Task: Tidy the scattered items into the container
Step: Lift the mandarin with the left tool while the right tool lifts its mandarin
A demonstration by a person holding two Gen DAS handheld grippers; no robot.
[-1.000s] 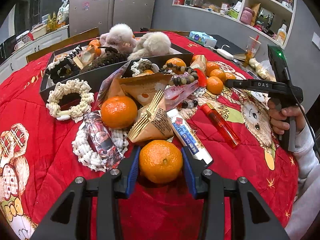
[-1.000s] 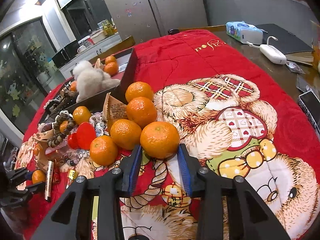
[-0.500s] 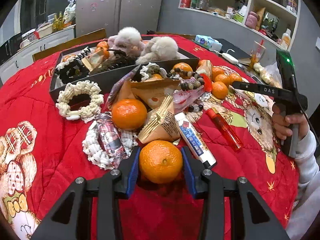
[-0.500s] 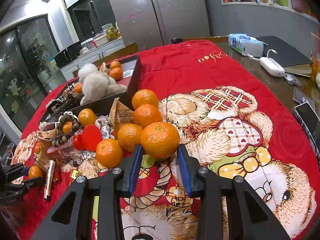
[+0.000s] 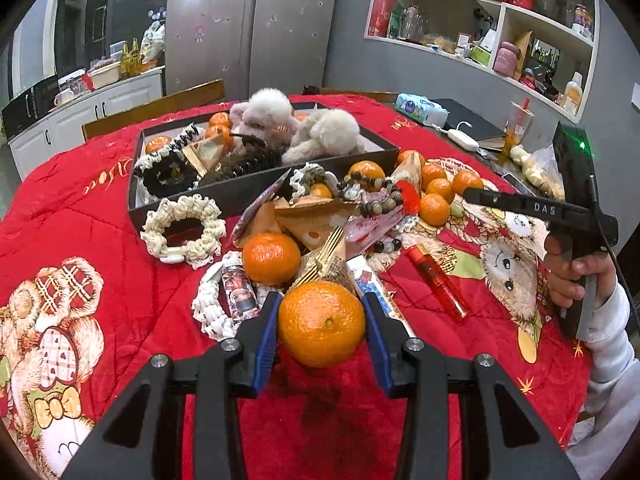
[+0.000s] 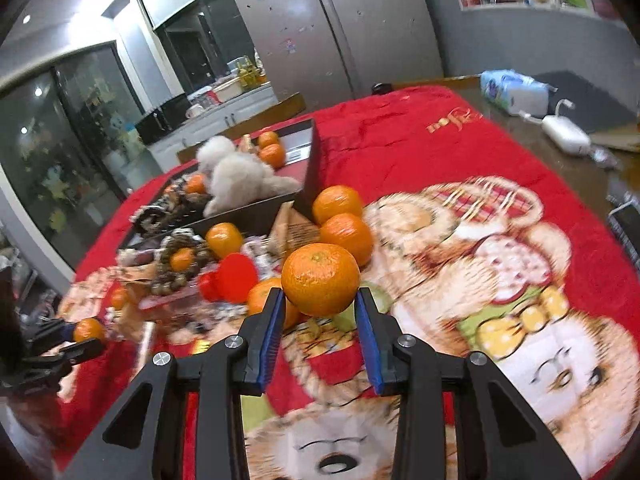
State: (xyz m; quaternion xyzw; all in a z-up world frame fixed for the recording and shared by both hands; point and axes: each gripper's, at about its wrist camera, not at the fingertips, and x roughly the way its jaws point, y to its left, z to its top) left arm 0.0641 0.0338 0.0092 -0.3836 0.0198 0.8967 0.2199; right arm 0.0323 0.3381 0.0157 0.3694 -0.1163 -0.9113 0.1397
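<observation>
- The left tool (image 5: 322, 322) was clamped on an orange (image 5: 321, 322), its blue pads pressed to both sides; the fruit sat just above the red blanket (image 5: 80, 208) covering the tabletop, and whether it touched the cloth could not be told.
- The right tool (image 6: 320, 306) gripped a second orange (image 6: 320, 279), lifted clear of the pile of oranges (image 6: 346, 232) beside the black box (image 6: 314, 168); its underside hid one more fruit behind.
- The box (image 5: 256, 196) stood at the blanket's far side, holding plush toys (image 5: 320, 132), scrunchies and a few oranges; its far compartment was largely screened by the toys.
- Loose items lay heaped against the box's near wall: a cream scrunchie (image 5: 182, 226), paper packets, a bead bracelet (image 5: 376, 196), a tube (image 5: 376, 292) and a red lighter (image 5: 436, 280).
- The right wrist view was motion-blurred, so the small things in the heap were hard to make out.
- The right hand (image 5: 576, 280) appeared at the frame edge, cut off at the sleeve.
</observation>
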